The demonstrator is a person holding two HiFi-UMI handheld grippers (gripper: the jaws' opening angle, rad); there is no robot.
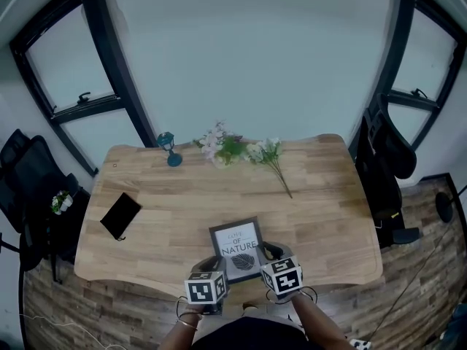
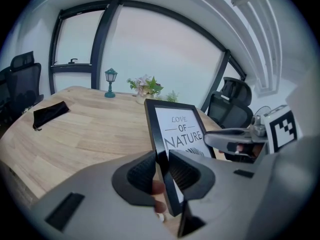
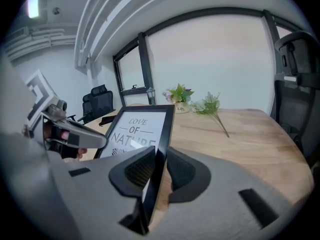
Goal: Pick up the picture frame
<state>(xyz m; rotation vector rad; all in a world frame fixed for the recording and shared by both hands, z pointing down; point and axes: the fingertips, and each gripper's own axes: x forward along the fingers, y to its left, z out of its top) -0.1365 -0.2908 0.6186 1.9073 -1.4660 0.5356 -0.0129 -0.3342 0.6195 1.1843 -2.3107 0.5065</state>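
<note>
The picture frame (image 1: 238, 247) is black-edged with a white print reading "LOVE OF NATURE". It hangs tilted above the near edge of the wooden table (image 1: 321, 195). My left gripper (image 1: 214, 266) is shut on the frame's left edge (image 2: 159, 144). My right gripper (image 1: 268, 257) is shut on the frame's right edge (image 3: 161, 149). In each gripper view the ribbed pads press the black border from both sides, and the other gripper shows across the print.
At the table's left lies a black pouch (image 1: 120, 214). A small teal lantern (image 1: 169, 149), a flower vase (image 1: 222, 149) and a loose flower sprig (image 1: 271, 159) stand along the far edge. Black office chairs (image 1: 385, 168) flank the table.
</note>
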